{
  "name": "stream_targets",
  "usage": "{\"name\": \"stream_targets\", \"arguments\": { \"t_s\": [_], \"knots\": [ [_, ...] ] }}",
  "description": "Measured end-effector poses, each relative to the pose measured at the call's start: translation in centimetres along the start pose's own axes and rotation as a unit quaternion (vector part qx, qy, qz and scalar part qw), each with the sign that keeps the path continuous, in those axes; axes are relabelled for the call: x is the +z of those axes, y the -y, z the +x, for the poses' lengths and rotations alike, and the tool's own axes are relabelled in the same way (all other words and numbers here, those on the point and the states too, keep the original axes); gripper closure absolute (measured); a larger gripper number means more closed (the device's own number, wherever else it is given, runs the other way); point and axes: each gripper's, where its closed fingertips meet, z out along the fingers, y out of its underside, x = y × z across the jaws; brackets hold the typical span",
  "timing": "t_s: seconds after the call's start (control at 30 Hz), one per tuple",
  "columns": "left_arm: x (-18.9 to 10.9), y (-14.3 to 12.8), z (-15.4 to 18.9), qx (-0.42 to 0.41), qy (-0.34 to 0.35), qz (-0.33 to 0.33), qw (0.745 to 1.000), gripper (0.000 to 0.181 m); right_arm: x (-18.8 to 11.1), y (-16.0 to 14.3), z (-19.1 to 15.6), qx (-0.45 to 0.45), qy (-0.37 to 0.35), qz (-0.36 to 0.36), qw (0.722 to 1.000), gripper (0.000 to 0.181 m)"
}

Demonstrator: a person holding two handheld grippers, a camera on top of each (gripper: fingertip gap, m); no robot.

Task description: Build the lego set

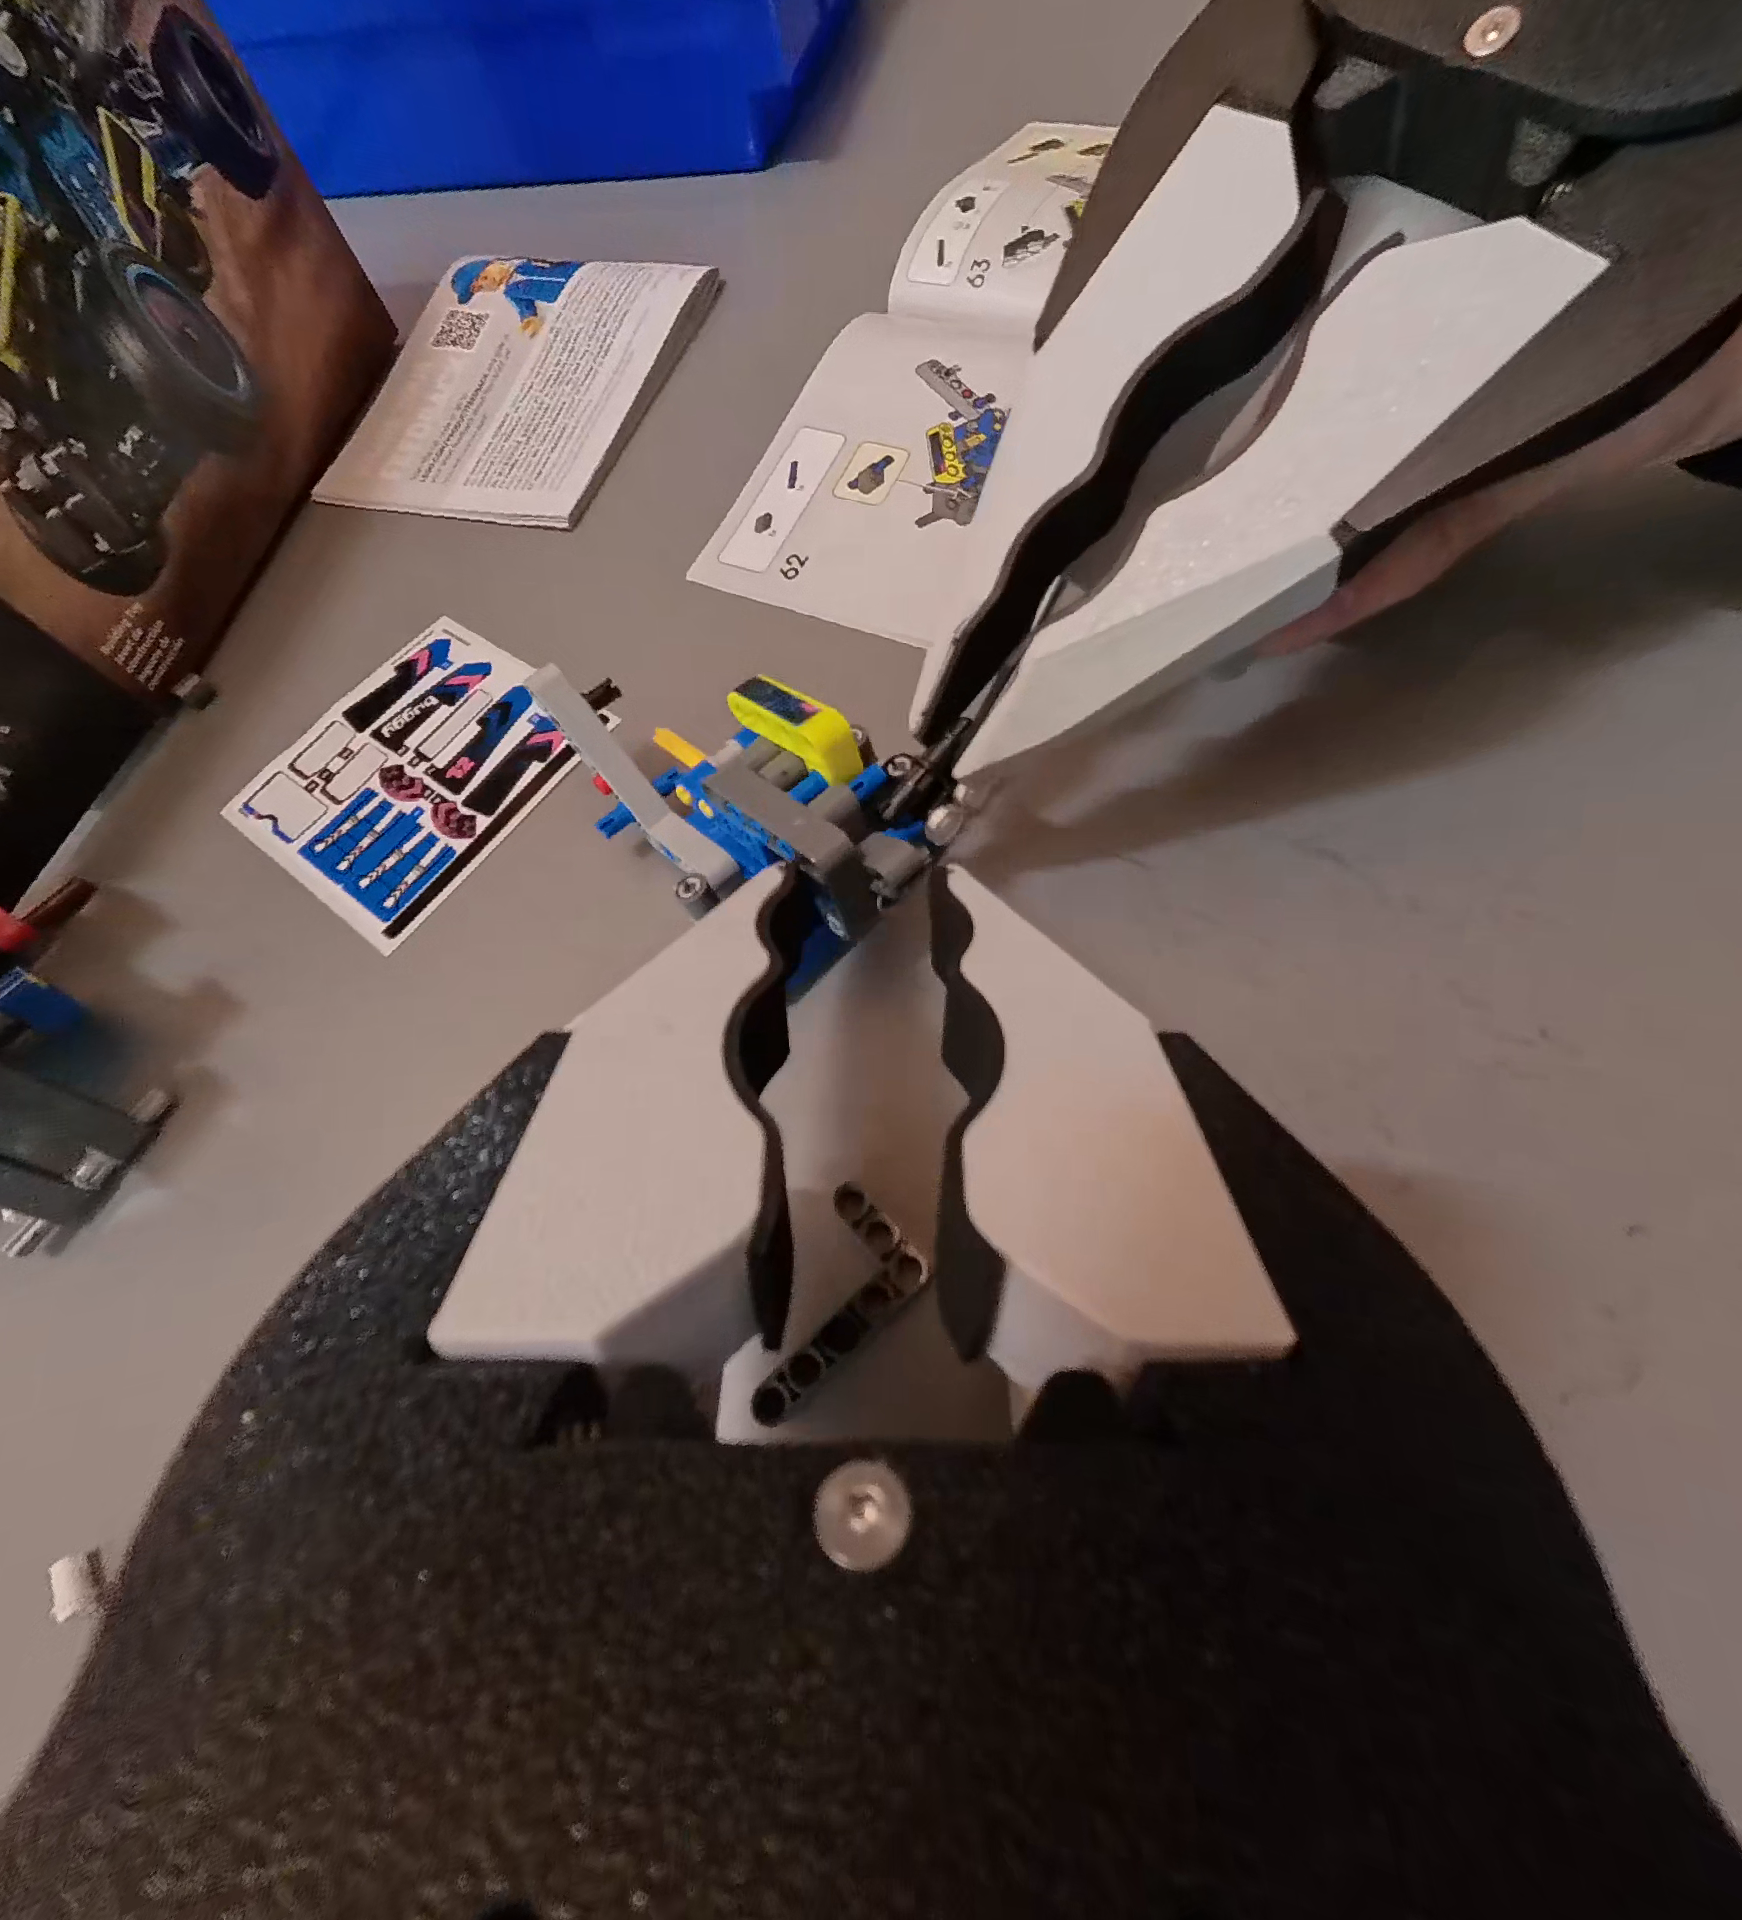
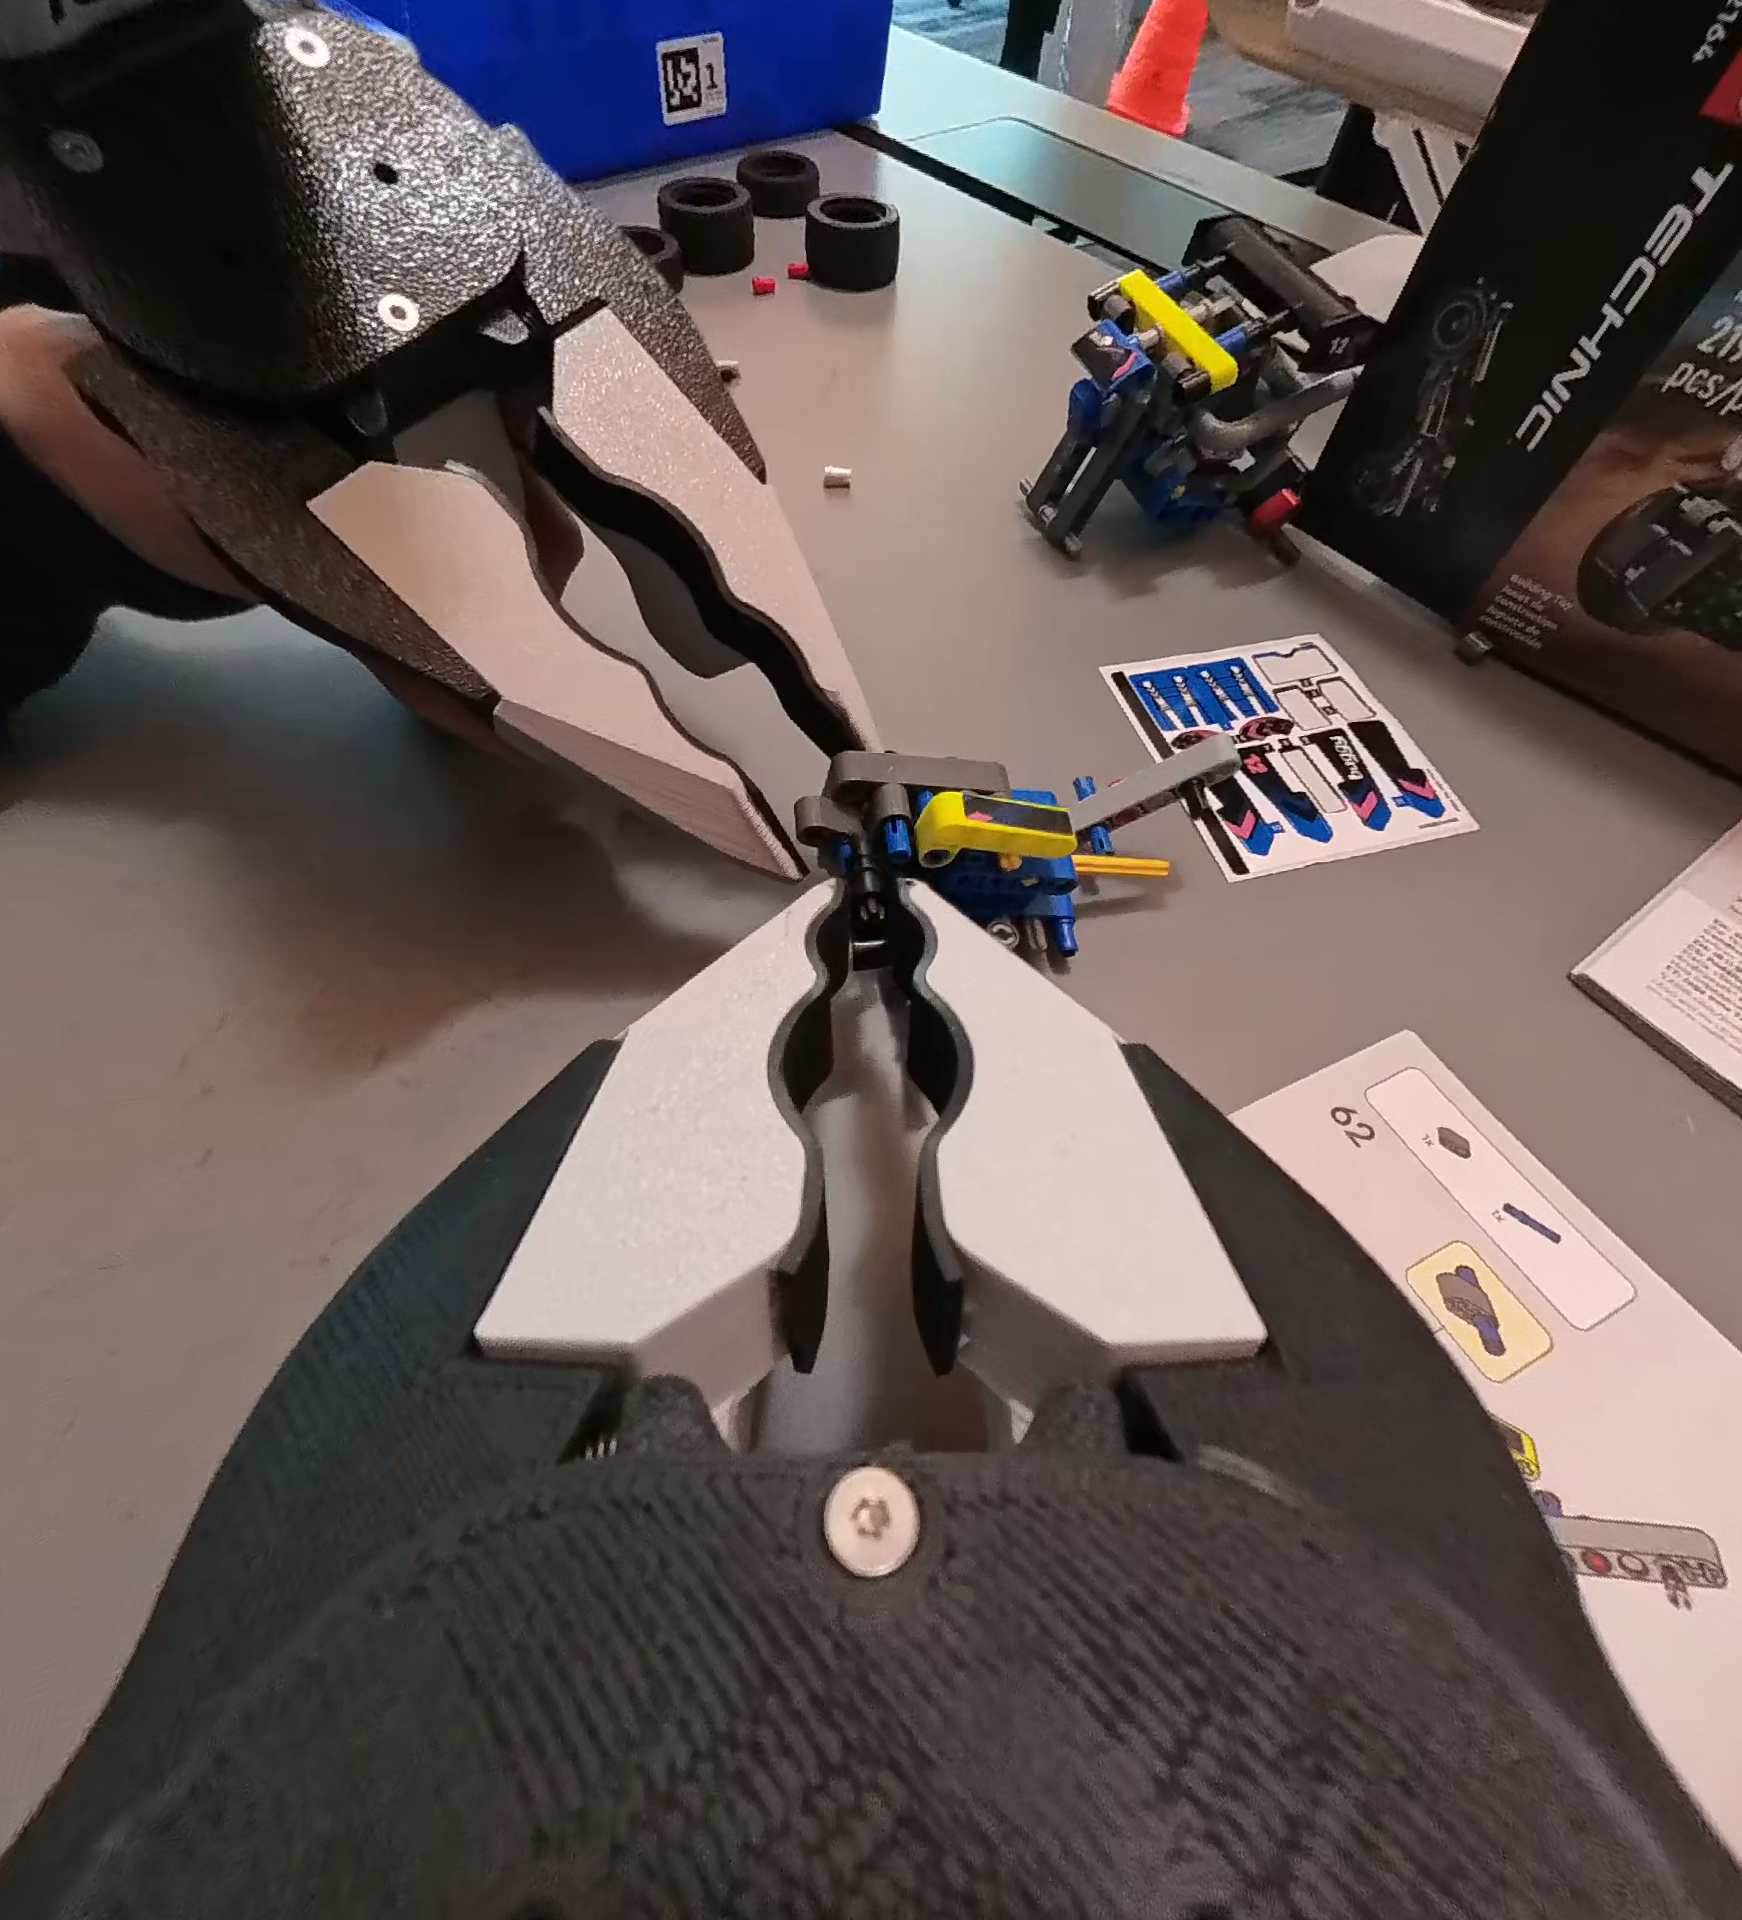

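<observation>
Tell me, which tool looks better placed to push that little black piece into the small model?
Probably the right tool: it pinches the black piece, whose tip touches the small model. The left tool is open at the model's other side, apparently steadying it.

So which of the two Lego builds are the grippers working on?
The small blue build with the yellow piece, beside the sticker sheet. Both the left gripper and right gripper meet at it. The bigger build sits untouched by the box.
</observation>
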Motion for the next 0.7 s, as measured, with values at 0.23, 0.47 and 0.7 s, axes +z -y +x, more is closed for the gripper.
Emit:
{"name": "stream_targets", "arguments": {
  "t_s": [0.23, 0.47, 0.7],
  "knots": [
    [-0.1, -0.1, -0.1, 0.005, 0.015, 0.002, 1.000, 0.160, 0.0, 0.6, 0.0, 0.056, 0.024, 0.018, 0.998, 0.176],
    [-0.3, 0.2, 0.0, 0.003, 0.023, 0.012, 1.000, 0.160, 0.1, 1.2, -0.2, 0.104, 0.042, 0.036, 0.993, 0.176],
    [-0.3, 0.2, 0.0, 0.009, 0.028, 0.011, 1.000, 0.159, 0.2, 1.2, 0.4, 0.124, 0.032, 0.036, 0.991, 0.176]
  ]
}}
